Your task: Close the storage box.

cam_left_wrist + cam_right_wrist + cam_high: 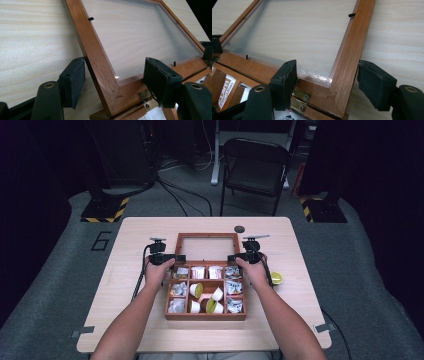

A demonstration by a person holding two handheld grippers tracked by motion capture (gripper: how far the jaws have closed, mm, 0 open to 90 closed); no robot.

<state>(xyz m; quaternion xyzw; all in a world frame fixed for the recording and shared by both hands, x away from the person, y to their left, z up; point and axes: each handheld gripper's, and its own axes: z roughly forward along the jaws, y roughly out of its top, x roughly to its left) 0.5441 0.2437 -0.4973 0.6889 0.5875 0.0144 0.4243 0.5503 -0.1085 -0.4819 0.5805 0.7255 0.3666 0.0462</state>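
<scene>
Both hand-held grippers straddle the near corners of an open box lid.

The wooden box (205, 315) sits mid-counter (125, 285), its glass-paned lid (206, 247) swung back on the far side. The left hand-held gripper (113, 83) and right hand-held gripper (328, 83) each stand open, jaws either side of the lid's side rail; contact is hard to judge. The brass hinges (300, 100) are partly hidden behind the jaws, and the packets (233, 286) in the compartments are too small to read.
</scene>
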